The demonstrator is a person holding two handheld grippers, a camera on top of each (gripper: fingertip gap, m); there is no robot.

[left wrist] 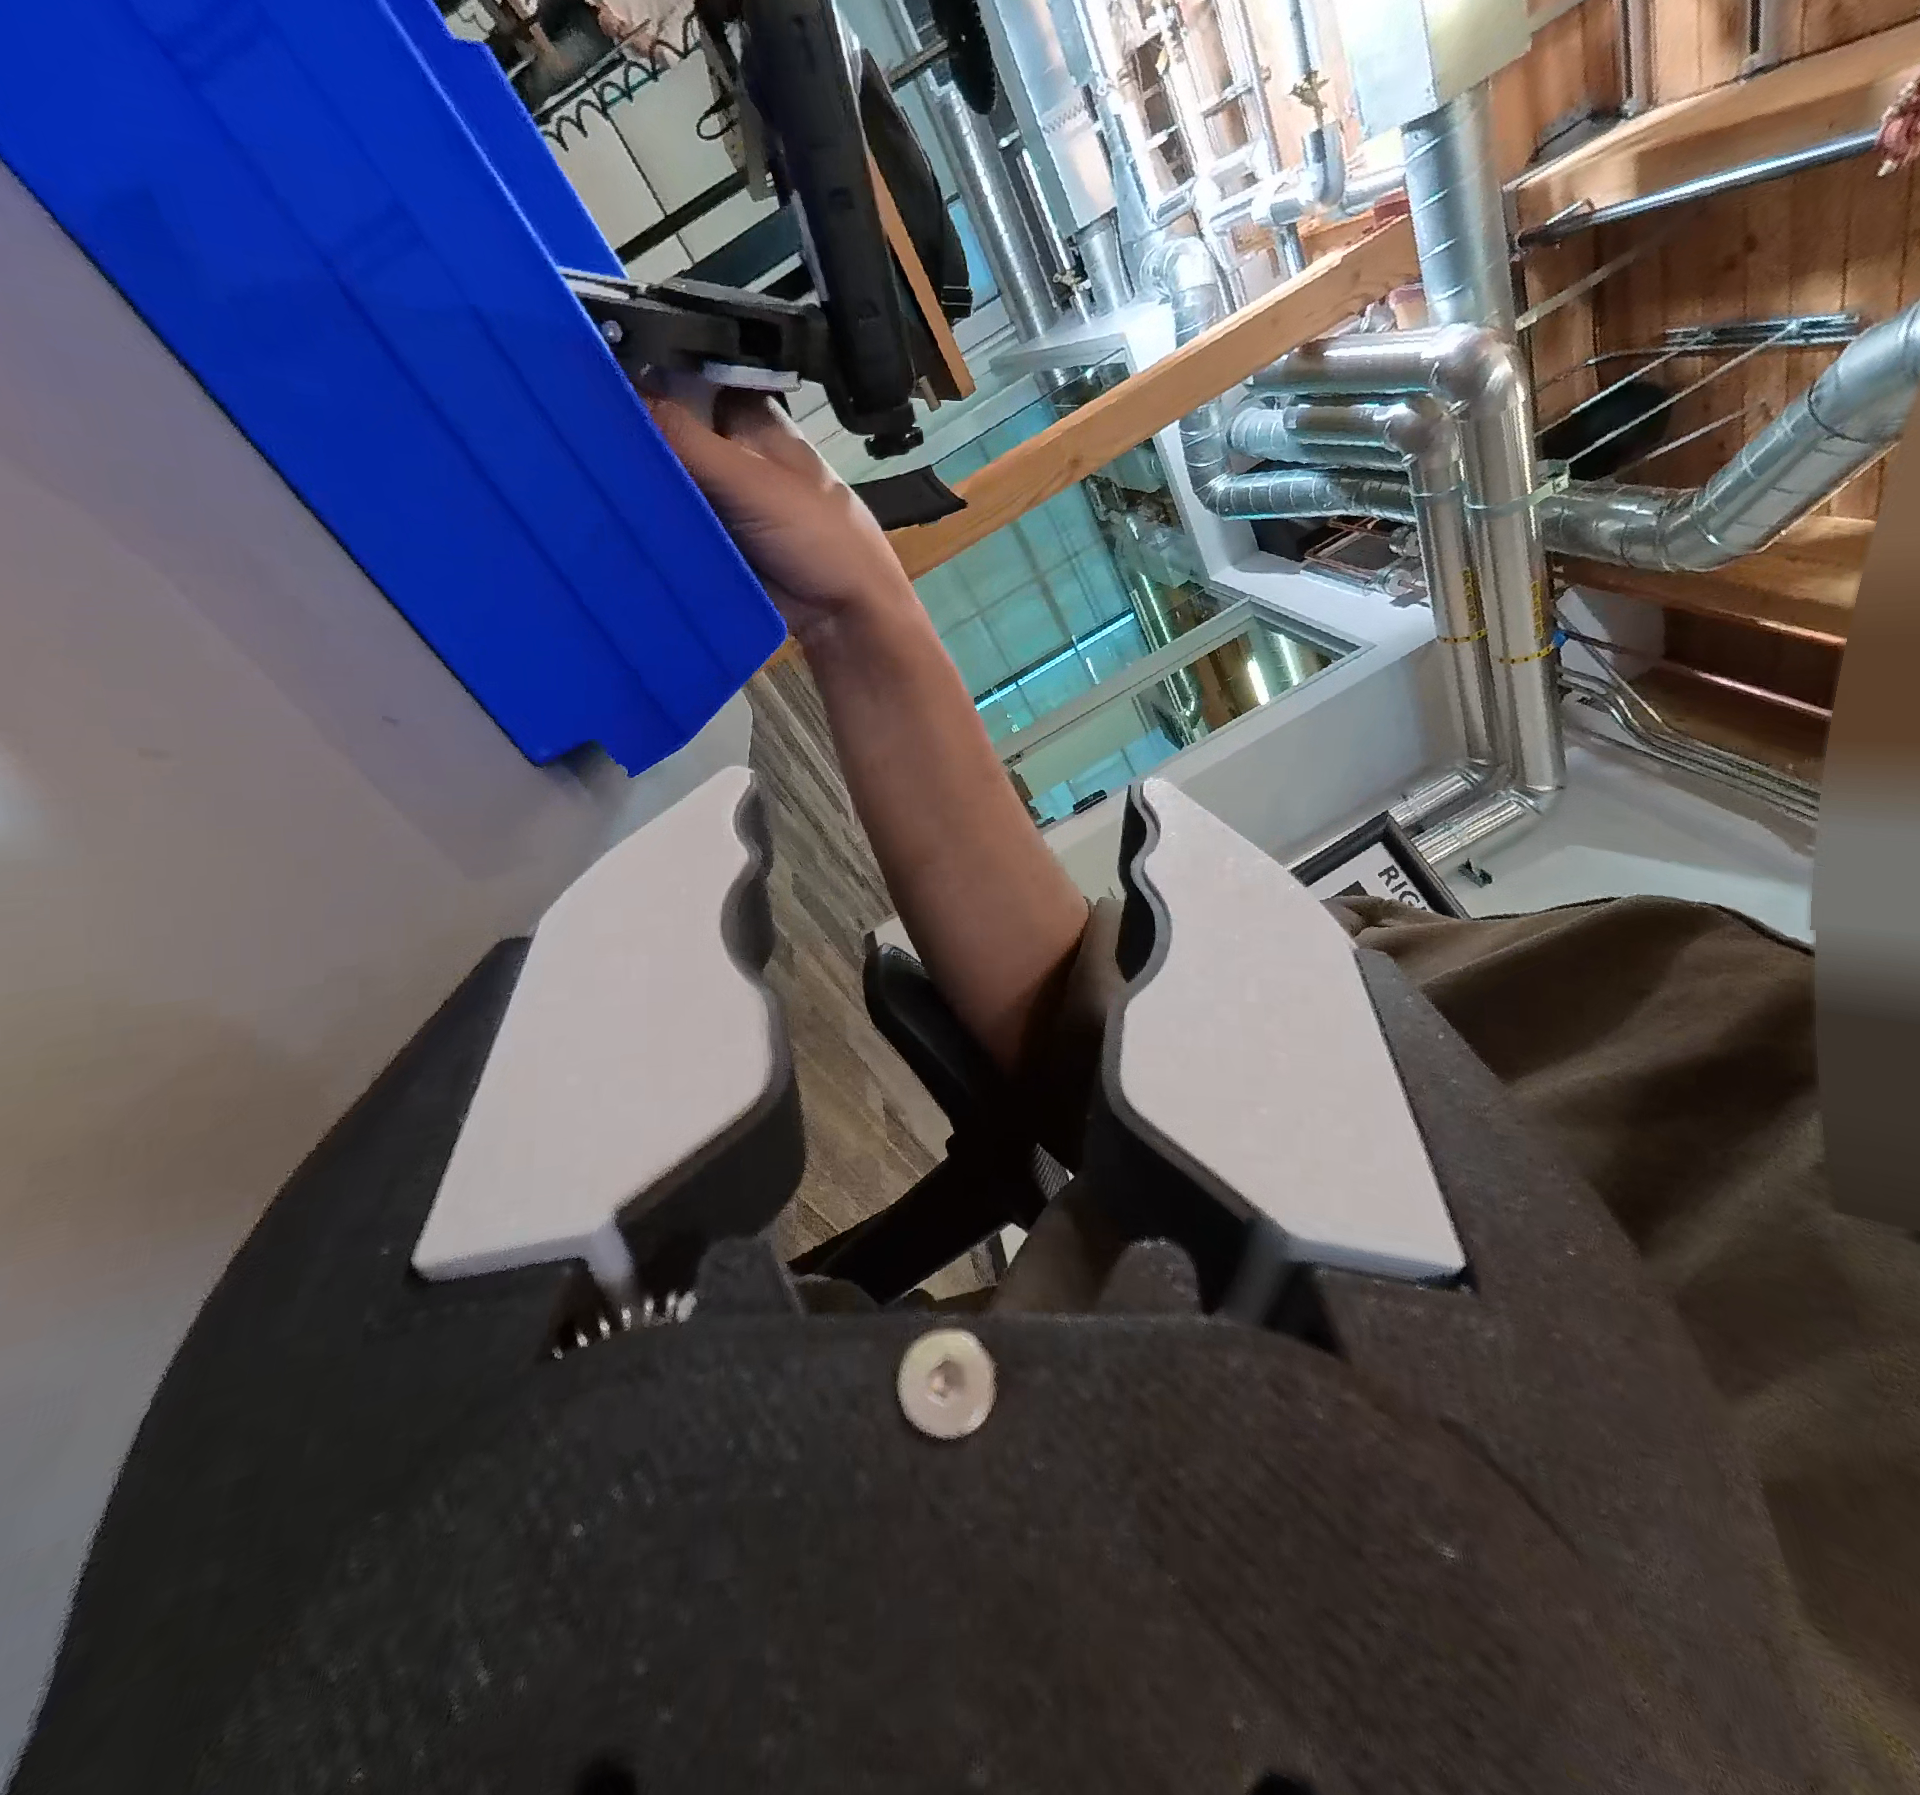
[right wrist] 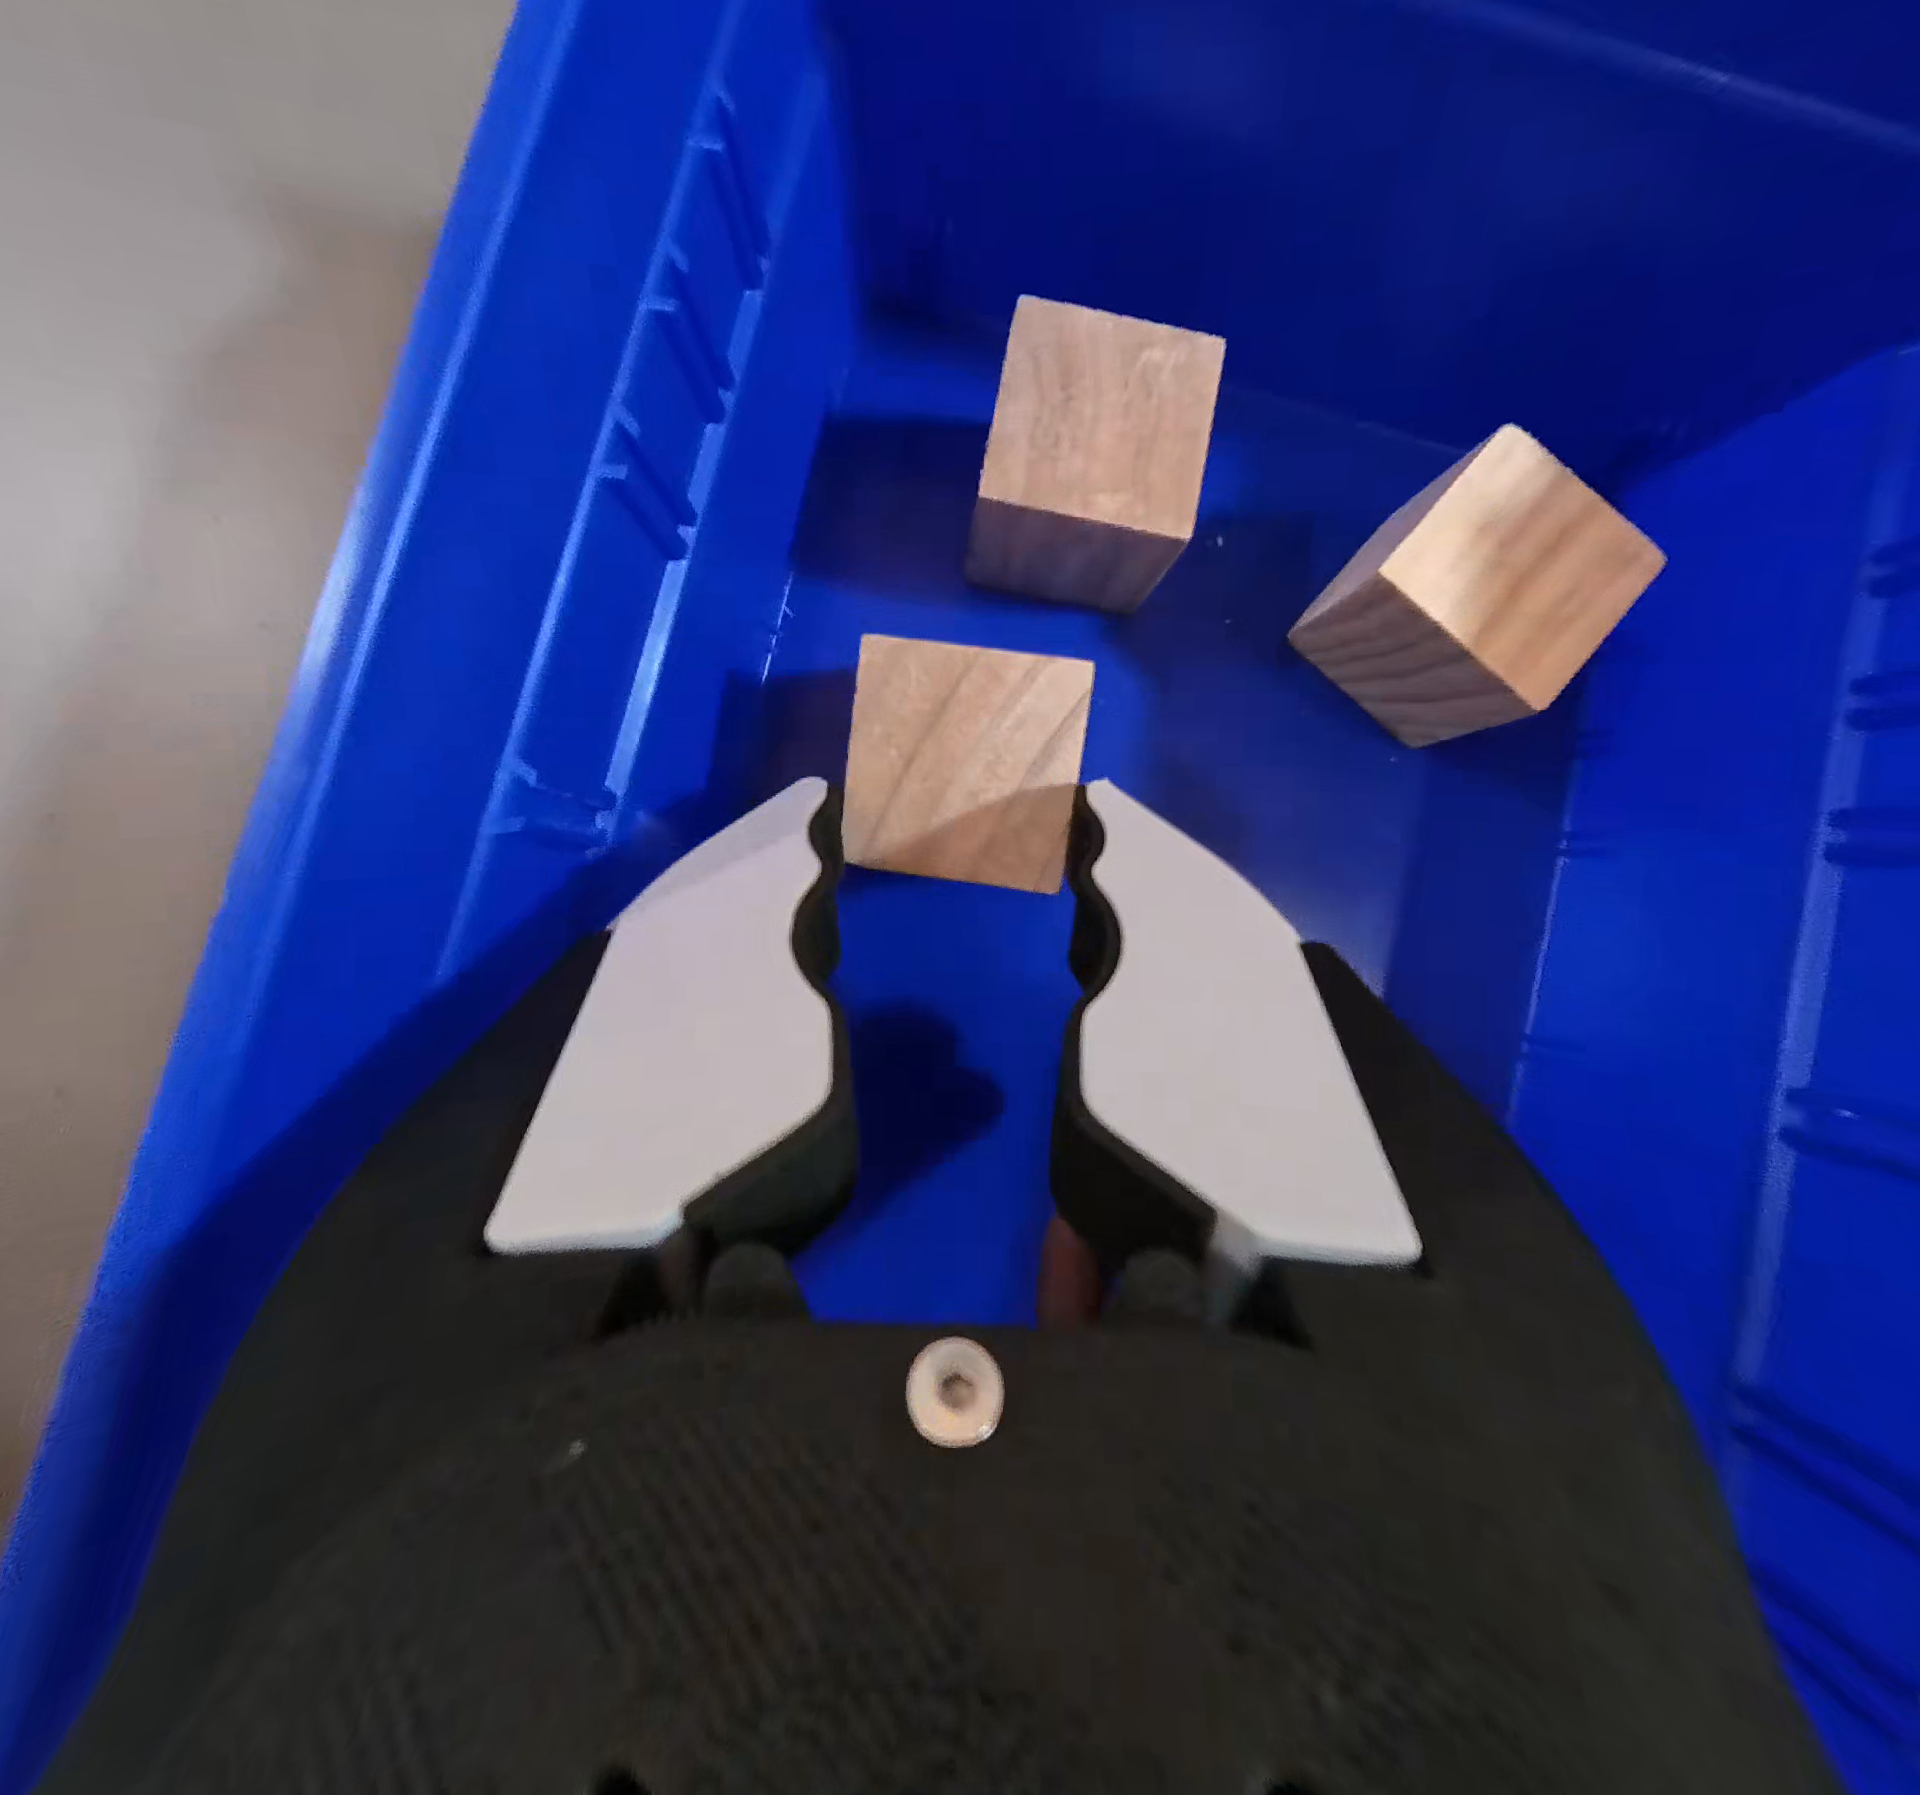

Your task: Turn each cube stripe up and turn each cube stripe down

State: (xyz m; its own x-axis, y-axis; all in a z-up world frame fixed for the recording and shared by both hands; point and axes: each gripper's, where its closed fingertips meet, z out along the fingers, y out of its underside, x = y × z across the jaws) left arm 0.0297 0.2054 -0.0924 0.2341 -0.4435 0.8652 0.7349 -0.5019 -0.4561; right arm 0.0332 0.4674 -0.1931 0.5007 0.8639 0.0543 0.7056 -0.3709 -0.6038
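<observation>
The right hand-held gripper (right wrist: 958,836) is pinched on a wooden cube (right wrist: 964,763) at its fingertips, inside a blue bin (right wrist: 644,457). Two more cubes are seen on the bin floor: one (right wrist: 1096,452) just beyond the held cube, another (right wrist: 1475,587) farther right. No stripe is visible. The left hand-held gripper (left wrist: 945,846) is spread, empty, outside the bin on the desk (left wrist: 208,706).

Cubes: three, all wooden, one (right wrist: 966,763) nearest the camera, one (right wrist: 1096,441) behind it and one (right wrist: 1475,587) off to the right. Bins: one, blue (right wrist: 1351,135), holding all three. Grippers: two, the left gripper (left wrist: 945,898) and the right gripper (right wrist: 956,836); stripes counted on the visible cube faces: nil.
</observation>
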